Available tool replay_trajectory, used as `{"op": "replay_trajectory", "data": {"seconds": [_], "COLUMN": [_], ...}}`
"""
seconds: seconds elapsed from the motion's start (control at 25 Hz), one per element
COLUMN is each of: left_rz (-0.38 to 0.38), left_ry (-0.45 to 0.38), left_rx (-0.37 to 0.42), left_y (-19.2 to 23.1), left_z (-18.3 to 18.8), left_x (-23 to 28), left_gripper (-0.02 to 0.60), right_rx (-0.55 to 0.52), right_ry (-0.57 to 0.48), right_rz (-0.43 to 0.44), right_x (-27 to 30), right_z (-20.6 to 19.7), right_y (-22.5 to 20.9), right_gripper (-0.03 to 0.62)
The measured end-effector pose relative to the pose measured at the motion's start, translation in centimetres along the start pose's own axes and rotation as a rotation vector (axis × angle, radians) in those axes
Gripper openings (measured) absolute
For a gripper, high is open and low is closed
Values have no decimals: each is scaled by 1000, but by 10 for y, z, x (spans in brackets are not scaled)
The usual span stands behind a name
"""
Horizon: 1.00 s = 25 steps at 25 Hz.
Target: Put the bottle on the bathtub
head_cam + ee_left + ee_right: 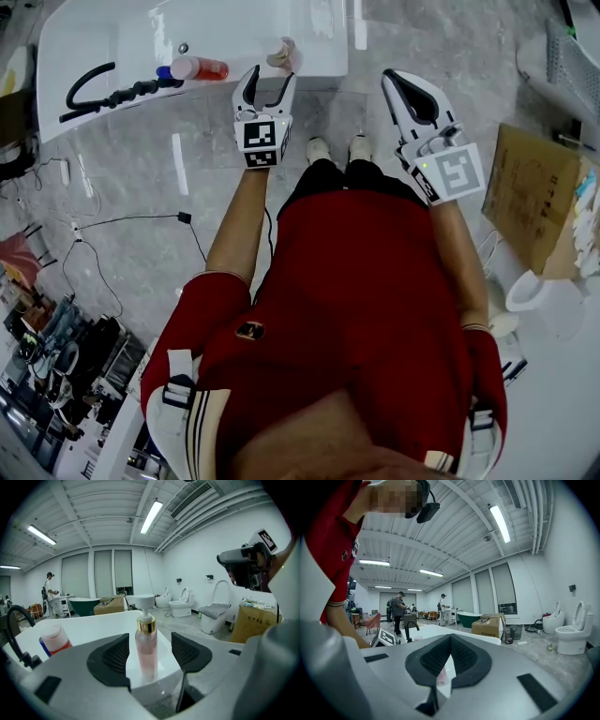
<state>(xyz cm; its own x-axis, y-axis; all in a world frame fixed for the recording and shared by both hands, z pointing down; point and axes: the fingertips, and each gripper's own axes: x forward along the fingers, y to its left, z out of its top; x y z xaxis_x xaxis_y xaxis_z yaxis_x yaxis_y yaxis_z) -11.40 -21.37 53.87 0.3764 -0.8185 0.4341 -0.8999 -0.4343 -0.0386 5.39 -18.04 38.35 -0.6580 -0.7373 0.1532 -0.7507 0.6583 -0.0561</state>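
A pump bottle [146, 645] of pale pink liquid stands upright on the corner of a white bathtub [225, 33], with the left gripper [270, 82] held level with it. Its 2 jaws are wide apart, 1 on either side of the bottle, and neither pad appears to touch it. The placing looks all but complete: the bottle rests on the rim under its own weight, and only drawing the gripper clear seems to be left. The right gripper [401, 86] is held out over the floor, well apart from the tub, with its jaws closed tip to tip on nothing.

The bottle is slim and clear-walled, with a gold collar and a white pump head. A second, red bottle [199, 68] with a blue cap lies on its side further along the rim, beside a black tap [105, 92].
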Motion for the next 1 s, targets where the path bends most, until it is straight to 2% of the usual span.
{"op": "replay_trajectory", "data": {"seconds": [0.44, 0.8, 1.0], "left_rz": [-40, -84, -111], "left_ry": [-135, -220, -252], "left_rx": [2, -4, -9], "left_y": [-37, -64, -77], "left_z": [76, 118, 132], "left_x": [-58, -91, -104], "left_gripper": [255, 224, 131], "right_rx": [17, 39, 52], "right_ry": [-59, -102, -124], "right_rz": [38, 64, 79], "right_x": [-12, -27, -34], "right_z": [12, 20, 24], "right_y": [19, 29, 34], "right_gripper": [-6, -6, -6]}}
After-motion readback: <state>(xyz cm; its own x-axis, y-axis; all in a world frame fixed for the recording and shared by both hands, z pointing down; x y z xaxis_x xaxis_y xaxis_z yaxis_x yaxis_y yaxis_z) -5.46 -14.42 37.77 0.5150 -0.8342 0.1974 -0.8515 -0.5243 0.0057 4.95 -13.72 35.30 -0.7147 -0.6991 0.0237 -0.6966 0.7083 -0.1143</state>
